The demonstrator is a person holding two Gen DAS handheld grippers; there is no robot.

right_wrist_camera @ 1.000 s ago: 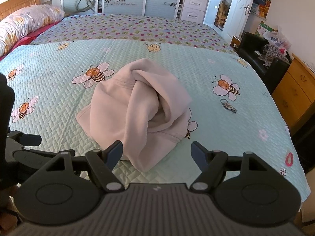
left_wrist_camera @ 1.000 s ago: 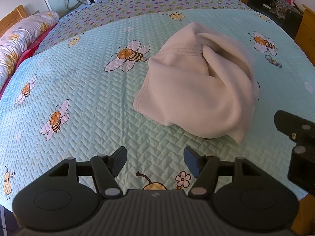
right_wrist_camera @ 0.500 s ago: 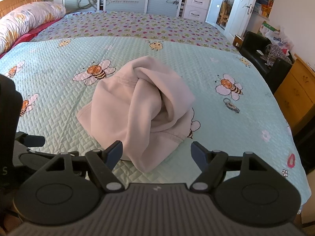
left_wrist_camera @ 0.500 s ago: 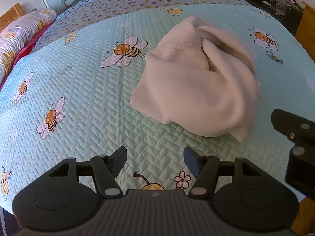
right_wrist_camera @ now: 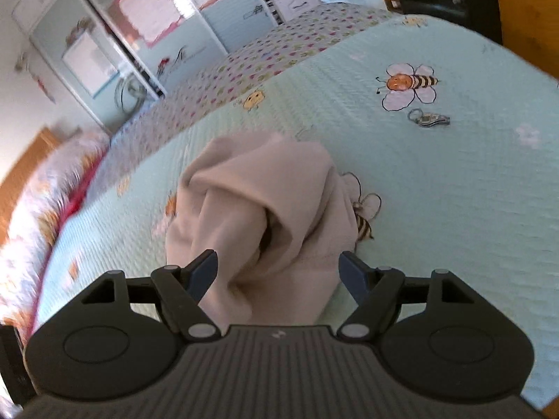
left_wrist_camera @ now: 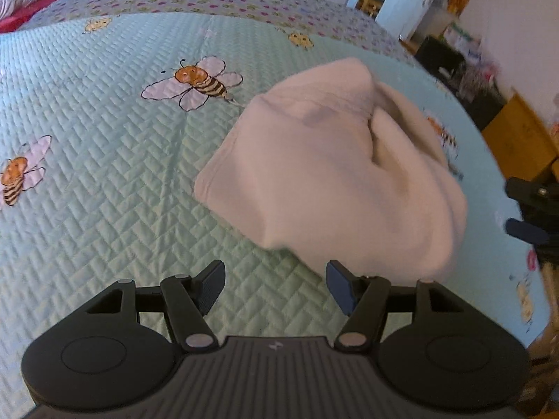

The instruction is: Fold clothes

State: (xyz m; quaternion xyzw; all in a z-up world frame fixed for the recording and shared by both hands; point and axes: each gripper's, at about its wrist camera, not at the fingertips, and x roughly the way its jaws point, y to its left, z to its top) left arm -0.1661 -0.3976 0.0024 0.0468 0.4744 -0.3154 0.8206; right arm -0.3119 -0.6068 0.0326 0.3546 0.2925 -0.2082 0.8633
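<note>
From the left wrist view, the left gripper (left_wrist_camera: pixel 275 288) is wide open and holds nothing, just before the near edge of the crumpled pale pink garment (left_wrist_camera: pixel 335 174). The garment lies in a heap on the bed (left_wrist_camera: pixel 104 181), on its bee-patterned quilt.

From the right wrist view, the right gripper (right_wrist_camera: pixel 277 274) is also wide open and empty, with the garment (right_wrist_camera: pixel 258 209) between its fingers, untouched. A keyring (right_wrist_camera: pixel 428 118) lies well apart, toward the bed's right edge.

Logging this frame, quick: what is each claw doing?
Left claw: open, holding nothing.
Right claw: open, over the beige garment, not gripping.
</note>
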